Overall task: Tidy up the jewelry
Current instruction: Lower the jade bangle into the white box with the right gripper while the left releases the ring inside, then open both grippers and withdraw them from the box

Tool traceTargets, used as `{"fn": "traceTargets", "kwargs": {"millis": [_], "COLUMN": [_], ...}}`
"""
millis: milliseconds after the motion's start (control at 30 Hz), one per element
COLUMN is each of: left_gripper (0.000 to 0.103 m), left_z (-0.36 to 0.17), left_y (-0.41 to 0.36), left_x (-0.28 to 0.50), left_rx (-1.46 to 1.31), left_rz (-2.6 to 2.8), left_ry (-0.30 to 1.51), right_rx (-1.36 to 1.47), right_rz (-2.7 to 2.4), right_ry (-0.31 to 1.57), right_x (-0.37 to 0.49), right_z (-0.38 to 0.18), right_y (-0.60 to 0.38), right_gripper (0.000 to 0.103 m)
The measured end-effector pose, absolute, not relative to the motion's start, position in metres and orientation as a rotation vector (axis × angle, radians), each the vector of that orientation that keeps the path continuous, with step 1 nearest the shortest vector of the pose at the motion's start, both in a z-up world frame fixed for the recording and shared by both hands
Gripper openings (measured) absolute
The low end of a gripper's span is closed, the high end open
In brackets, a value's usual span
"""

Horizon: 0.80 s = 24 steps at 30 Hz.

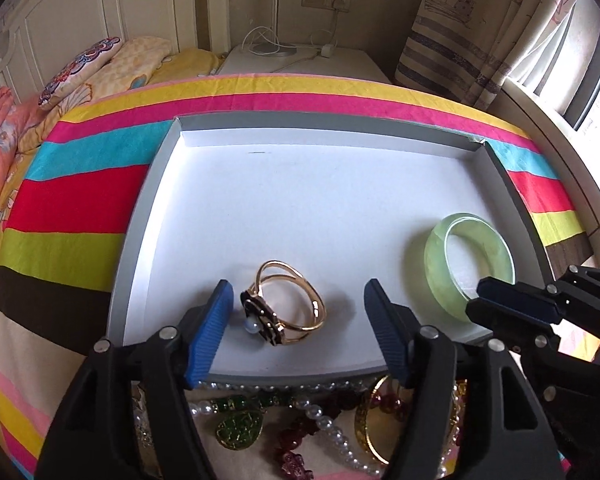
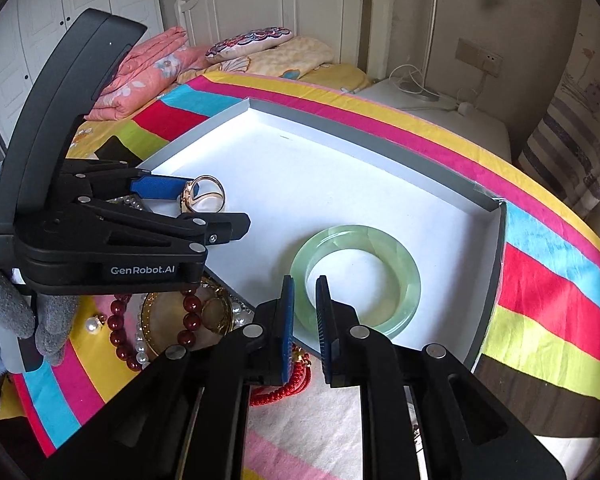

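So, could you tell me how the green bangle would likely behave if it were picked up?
The green bangle looks glossy and stone-like, so probably rigid, slippery and heavy for its size. It lies flat in the tray; on edge, it could roll.

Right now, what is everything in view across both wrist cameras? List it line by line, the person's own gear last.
tray: one, white floor with grey walls, on the striped cloth
gold bangle: one, gold with a dark ornament and a pearl, lying in the tray between the left gripper's fingers, untouched
green bangle: one, pale green, flat in the tray's right part
loose jewelry pile: several pieces, pearls, dark red beads, green and gold items, on the cloth in front of the tray
red cord: one, beside the pile
striped cloth: one, multicoloured, over the bed
pillows: several, patterned, by the headboard
left gripper: black with blue pads, open
right gripper: nearly closed, on the green bangle's near rim
gloved hand: grey
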<state>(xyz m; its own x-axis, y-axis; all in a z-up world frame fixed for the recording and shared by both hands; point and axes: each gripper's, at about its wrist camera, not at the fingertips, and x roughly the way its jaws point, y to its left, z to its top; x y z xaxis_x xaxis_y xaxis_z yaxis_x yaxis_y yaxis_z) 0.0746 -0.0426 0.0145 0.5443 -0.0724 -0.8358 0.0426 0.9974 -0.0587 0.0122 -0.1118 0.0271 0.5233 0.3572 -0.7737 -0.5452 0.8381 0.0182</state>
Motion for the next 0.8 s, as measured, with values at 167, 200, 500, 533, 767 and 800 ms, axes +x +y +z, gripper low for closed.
{"fn": "traceTargets", "kwargs": {"millis": [167,200,500,533,767,800], "left_gripper": [0.082,0.089,0.1,0.1,0.101,0.101], "left_z": [0.041,0.051,0.097,0.095,0.066,0.06], "left_y": [-0.027,-0.023,0.009,0.013,0.032,0.032], "left_x": [0.047,0.037,-0.043,-0.051,-0.089,-0.092], "left_rx": [-0.123,-0.14,-0.104,-0.092,-0.098,-0.091], "left_rz": [-0.086,-0.087,0.051,0.074,0.106,0.111], "left_ry": [0.828,0.775,0.535,0.527,0.545,0.556], "right_rx": [-0.122,-0.087,0.136,0.142,0.107,0.093], "right_rz": [0.555,0.552,0.432,0.413,0.354,0.348], "right_ry": [0.723,0.682,0.444,0.437,0.475,0.485], "right_x": [-0.009,-0.014,-0.064,-0.07,-0.088,-0.089], "right_z": [0.047,0.055,0.1,0.098,0.076,0.073], "right_y": [-0.137,-0.146,-0.231,-0.238,-0.247,-0.245], "right_gripper": [0.02,0.024,0.064,0.065,0.065,0.065]}}
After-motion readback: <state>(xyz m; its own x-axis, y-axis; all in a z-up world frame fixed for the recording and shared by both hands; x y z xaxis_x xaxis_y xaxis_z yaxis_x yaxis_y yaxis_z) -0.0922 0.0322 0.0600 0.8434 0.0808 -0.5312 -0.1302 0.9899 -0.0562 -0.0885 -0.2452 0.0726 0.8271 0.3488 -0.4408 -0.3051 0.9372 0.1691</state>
